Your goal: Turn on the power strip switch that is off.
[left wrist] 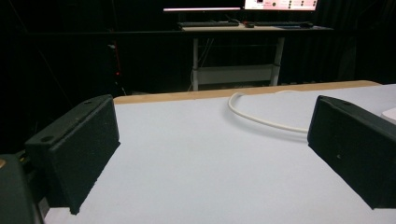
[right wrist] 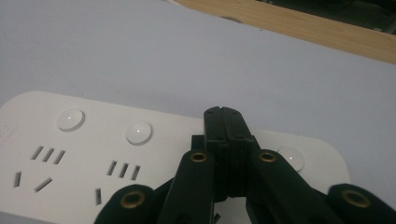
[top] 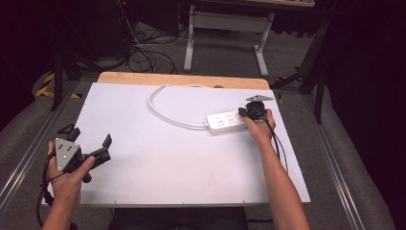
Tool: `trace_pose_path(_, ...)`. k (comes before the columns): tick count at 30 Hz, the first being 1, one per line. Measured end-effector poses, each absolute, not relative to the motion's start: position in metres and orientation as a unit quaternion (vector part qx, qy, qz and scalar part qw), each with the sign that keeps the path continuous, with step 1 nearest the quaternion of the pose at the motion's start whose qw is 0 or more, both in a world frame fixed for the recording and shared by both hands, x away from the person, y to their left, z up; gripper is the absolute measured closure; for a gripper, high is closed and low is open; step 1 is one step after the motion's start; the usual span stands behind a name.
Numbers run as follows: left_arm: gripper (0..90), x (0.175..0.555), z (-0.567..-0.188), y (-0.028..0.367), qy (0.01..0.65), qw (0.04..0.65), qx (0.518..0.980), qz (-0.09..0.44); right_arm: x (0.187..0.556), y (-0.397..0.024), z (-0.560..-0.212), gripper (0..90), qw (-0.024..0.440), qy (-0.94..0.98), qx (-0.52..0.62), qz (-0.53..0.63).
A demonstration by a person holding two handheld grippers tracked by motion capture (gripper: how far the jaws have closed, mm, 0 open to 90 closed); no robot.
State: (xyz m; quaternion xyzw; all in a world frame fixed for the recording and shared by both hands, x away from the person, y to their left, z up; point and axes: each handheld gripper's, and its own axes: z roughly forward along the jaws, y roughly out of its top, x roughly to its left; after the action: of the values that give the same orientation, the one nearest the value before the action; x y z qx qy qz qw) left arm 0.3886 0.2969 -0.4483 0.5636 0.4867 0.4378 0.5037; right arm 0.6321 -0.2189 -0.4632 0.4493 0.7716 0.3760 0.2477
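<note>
The right hand-held gripper [right wrist: 223, 116], jaws clenched together with nothing between them, hangs over the white power strip [top: 227, 121] at its right end. The strip lies lengthwise left-right on the surface [top: 158, 158]. The left hand-held gripper [top: 106, 146] rests released, well apart.

A white board [top: 158, 163] covers most of the wooden table [top: 143, 77], whose bare edge shows as a strip along the far side. Past that stands a white-legged desk [top: 225, 21] with lit monitors [left wrist: 280, 4] and a keyboard [left wrist: 208, 23] on top (the screens are too far off to read). Dark cables [top: 143, 55] lie tangled on the grey floor near the desk's left leg, and yellow-black tape [top: 48, 84] marks the floor at far left.
</note>
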Motion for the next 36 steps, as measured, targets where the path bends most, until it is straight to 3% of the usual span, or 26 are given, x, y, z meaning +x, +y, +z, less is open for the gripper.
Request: trace_pose_path(36,2.9,0.3881,-0.4485,0.2962,0.486,0.502,0.567,0.437,0.6253,-0.2156,-0.4733,90.0,0.272,0.752,0.457,0.390)
